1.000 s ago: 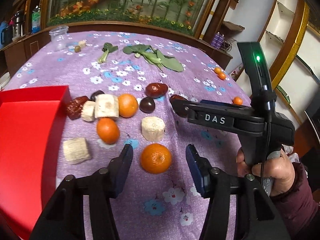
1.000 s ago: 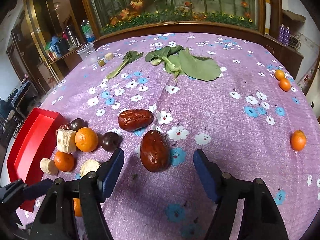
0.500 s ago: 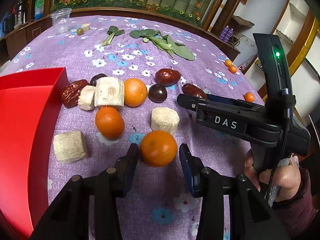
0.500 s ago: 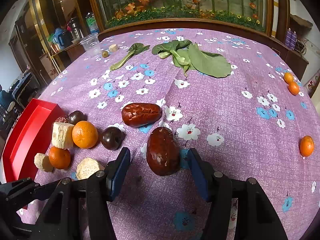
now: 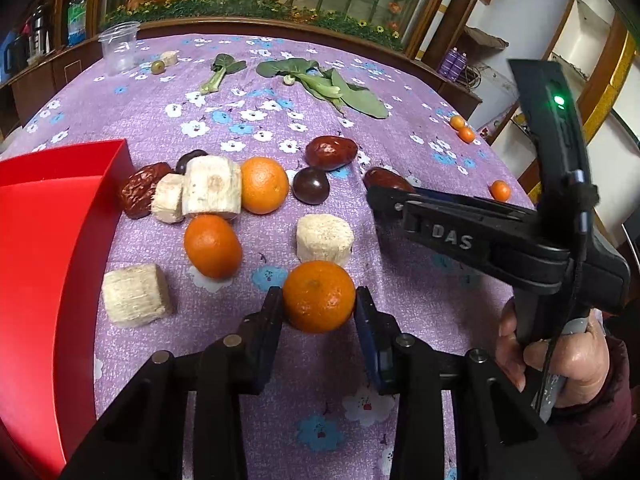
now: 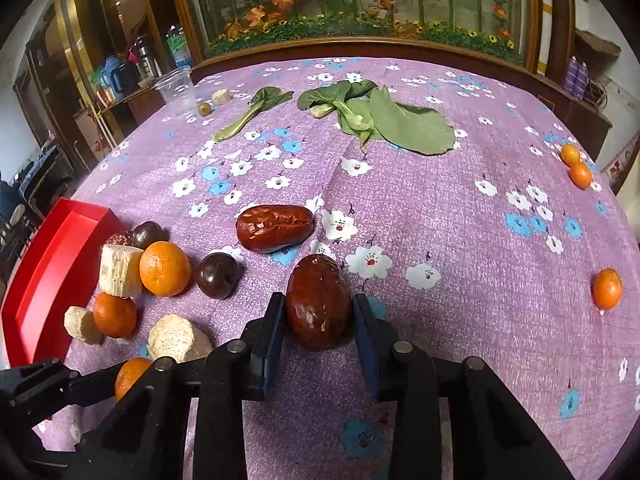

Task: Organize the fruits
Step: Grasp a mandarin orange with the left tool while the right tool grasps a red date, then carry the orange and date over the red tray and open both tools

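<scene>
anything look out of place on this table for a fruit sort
Yes: bok choy leaves lie loose at the far side, not fruit. Three small oranges sit strayed near the right edge, far from the main fruit cluster beside the red tray.

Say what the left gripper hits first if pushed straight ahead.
The left gripper already clamps the orange. Straight ahead, the pale chunk probably comes first, just beyond it; depth is unclear.
</scene>
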Demonstrator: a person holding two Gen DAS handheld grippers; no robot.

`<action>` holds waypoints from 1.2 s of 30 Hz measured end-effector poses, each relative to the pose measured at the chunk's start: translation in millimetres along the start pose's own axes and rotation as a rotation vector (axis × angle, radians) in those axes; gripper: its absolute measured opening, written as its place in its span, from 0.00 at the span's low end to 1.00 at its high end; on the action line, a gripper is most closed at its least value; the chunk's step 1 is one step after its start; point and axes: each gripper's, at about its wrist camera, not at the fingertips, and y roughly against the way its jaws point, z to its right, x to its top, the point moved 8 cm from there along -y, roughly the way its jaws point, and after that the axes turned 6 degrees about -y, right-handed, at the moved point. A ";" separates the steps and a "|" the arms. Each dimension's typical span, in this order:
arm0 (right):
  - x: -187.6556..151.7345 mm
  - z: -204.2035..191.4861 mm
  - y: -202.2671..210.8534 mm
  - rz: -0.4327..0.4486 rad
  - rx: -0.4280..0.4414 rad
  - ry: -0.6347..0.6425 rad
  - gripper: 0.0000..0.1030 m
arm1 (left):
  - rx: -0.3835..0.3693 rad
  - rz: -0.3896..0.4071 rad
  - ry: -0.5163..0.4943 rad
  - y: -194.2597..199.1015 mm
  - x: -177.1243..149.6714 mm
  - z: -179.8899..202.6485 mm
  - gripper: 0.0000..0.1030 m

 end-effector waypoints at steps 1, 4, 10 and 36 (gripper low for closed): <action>-0.6 -1.2 2.6 0.004 0.001 0.001 0.35 | 0.000 0.004 0.004 2.2 -0.1 -0.8 0.33; -2.2 -4.2 14.6 0.019 -0.003 0.008 0.35 | -0.005 0.016 0.009 9.3 -0.8 0.6 0.33; -7.5 -11.7 31.6 0.035 0.001 0.011 0.35 | -0.017 0.029 0.009 23.6 -5.7 5.4 0.33; -48.4 -69.8 107.6 0.107 0.060 0.057 0.35 | 0.015 0.173 0.018 109.8 -17.8 4.8 0.34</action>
